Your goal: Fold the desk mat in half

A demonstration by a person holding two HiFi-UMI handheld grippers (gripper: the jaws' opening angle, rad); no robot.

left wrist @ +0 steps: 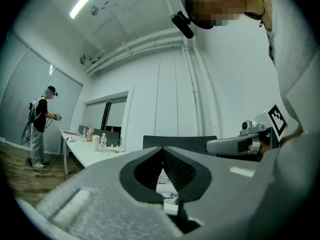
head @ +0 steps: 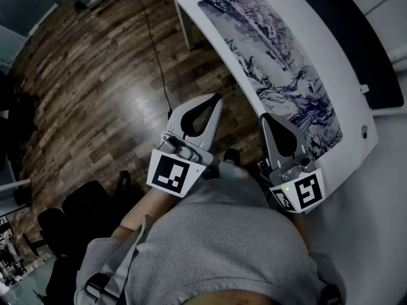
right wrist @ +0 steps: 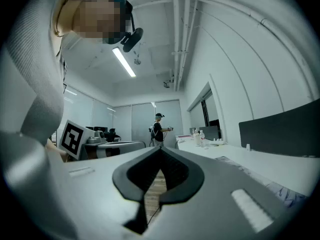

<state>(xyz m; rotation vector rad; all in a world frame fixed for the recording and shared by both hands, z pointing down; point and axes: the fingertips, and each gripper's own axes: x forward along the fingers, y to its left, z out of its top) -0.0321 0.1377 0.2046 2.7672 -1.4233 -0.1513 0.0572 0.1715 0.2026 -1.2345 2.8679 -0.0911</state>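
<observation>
Desk mat [head: 280, 68] lies flat on the surface [head: 331, 62] at upper right, its long axis running from top centre to lower right. Right gripper [head: 266, 118] is just beside its near end, seemingly not touching. Left gripper [head: 215, 100] hangs further left, over the floor [head: 95, 75]. Both sets of fingers are clenched and empty.

We see a wood-plank floor [head: 95, 68] with a glossy sheen — light glares off it. The table [head: 353, 110] is smooth matt white. The desk mat [head: 280, 75] looks like printed matt cloth. The left gripper [head: 215, 100] and right gripper [head: 264, 118] are matt grey plastic, their pads [left wrist: 176, 170] black, finely ribbed. The sweater [head: 229, 253] is ribbed grey knit.
</observation>
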